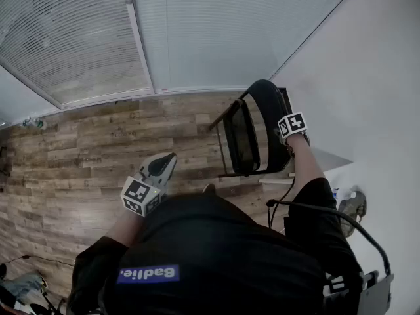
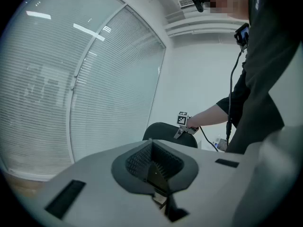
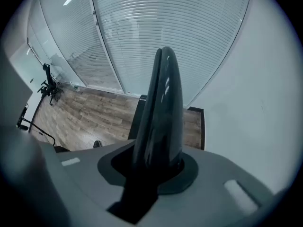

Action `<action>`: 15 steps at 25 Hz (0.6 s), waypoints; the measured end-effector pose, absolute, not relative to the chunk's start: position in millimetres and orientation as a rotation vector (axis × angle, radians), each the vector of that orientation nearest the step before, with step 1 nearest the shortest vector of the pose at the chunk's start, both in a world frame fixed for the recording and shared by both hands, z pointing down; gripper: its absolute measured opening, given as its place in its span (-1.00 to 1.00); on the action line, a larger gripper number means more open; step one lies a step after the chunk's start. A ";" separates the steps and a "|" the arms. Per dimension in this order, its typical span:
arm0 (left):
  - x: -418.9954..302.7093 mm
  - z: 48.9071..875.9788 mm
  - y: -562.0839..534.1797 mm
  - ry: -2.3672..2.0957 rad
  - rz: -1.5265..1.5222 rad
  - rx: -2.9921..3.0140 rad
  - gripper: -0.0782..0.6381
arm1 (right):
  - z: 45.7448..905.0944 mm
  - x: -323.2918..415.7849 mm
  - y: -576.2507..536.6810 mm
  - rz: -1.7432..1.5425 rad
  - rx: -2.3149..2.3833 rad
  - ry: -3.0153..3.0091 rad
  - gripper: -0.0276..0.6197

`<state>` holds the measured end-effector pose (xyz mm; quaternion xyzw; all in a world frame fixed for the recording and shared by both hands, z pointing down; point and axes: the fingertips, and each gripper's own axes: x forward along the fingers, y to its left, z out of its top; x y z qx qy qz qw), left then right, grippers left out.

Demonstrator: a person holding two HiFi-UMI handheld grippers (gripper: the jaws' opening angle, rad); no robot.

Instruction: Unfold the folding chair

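A black folding chair (image 1: 241, 136) with a glossy plastic backrest and a thin metal frame stands on the brown wood-plank floor (image 1: 98, 149). It is just beside the plain white wall (image 1: 367, 58), near the corner where that wall meets the glass partition with pale horizontal blinds (image 1: 72, 38). In the head view its seat panel sits up close to the frame, so the chair is not yet opened out.

The right hand-held gripper (image 1: 287, 144) points steeply down onto the top of the backrest, its marker cube uppermost and the person's bare forearm reaching out behind it. In the right gripper view the dark, shiny rounded edge of the backrest rises straight out from between the two jaws, which are clenched on it, one on each face. The floor and the foot of the blinds show beyond.

The left hand-held gripper (image 1: 167, 163) is held nearly level in front of the person's black shirt, over bare floor and well apart from the chair. In the left gripper view its ribbed jaws are pressed together with nothing between them. The chair's backrest and the right gripper's cube show small in the distance.

A black cable (image 1: 328, 212) curves along the person's right side
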<state>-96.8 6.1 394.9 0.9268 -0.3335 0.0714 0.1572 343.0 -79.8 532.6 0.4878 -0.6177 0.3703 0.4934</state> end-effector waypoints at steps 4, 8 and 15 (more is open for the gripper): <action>-96.8 395.8 8.4 -0.950 0.204 2.649 -0.77 | 532.6 340.9 -77.4 0.896 1.184 -1.498 -0.61; -95.0 398.6 9.5 -0.948 0.208 2.648 -0.77 | 534.1 340.5 -77.0 0.897 1.181 -1.501 -0.62; -96.2 399.8 9.0 -0.939 0.211 2.634 -0.77 | 531.6 338.8 -77.8 0.897 1.176 -1.497 -0.61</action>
